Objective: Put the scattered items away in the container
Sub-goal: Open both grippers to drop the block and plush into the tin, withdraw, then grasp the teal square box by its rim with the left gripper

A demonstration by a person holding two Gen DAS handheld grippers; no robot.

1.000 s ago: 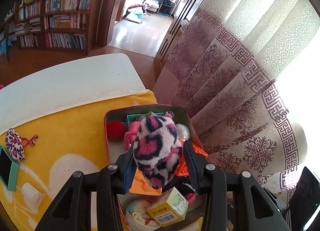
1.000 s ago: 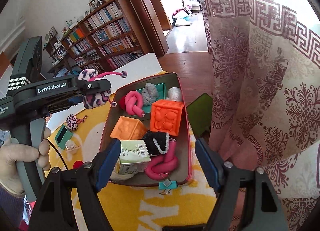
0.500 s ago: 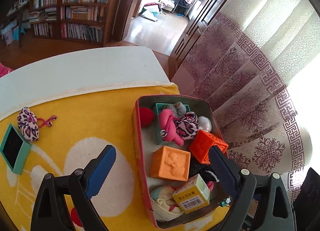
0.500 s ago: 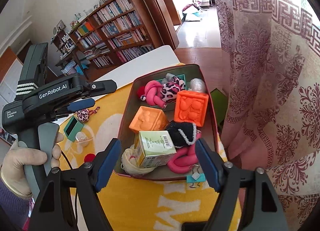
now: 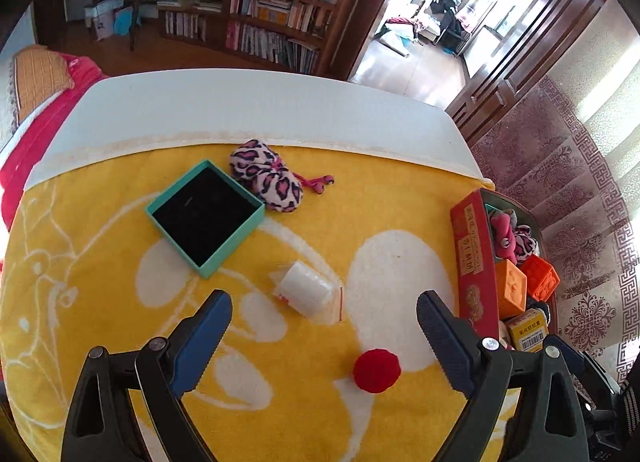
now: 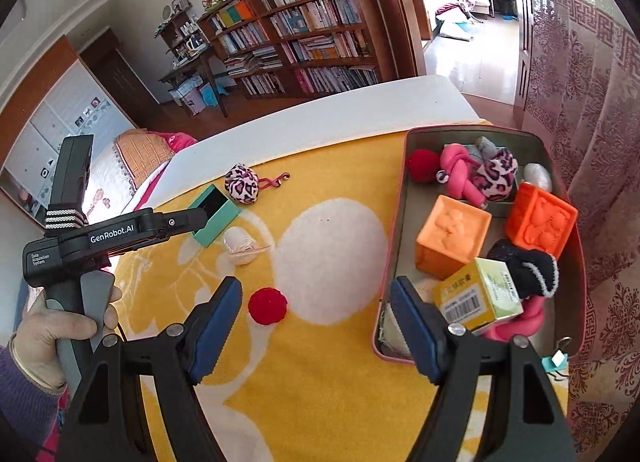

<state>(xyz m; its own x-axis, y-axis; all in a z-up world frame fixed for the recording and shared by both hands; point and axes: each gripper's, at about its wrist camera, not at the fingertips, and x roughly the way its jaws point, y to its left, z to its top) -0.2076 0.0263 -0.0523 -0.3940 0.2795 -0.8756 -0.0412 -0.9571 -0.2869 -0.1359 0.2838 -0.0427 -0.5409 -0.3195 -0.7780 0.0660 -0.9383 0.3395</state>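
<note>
Left claw (image 5: pixel 324 336): jaws wide, holding nothing, above the yellow blanket (image 5: pixel 100 302).
Right claw (image 6: pixel 316 326): also wide and empty, near the container (image 6: pixel 390 254) edge.
White roll (image 5: pixel 306 289): just ahead of the left claw, between its fingers' line; long axis slanted across the opening.
Red pompom (image 5: pixel 376 371): close, toward the left claw's right finger.
Nearer arm: left, I judge.
Container: on the right, already quite full.

Counted: two leopard pouches (image 6: pixel 241 184) (image 6: pixel 495 175), two red pompoms (image 6: pixel 267 306) (image 6: pixel 423 165), two orange cubes (image 6: pixel 452 237) (image 6: pixel 541 221), one teal box (image 6: pixel 214 210).
</note>
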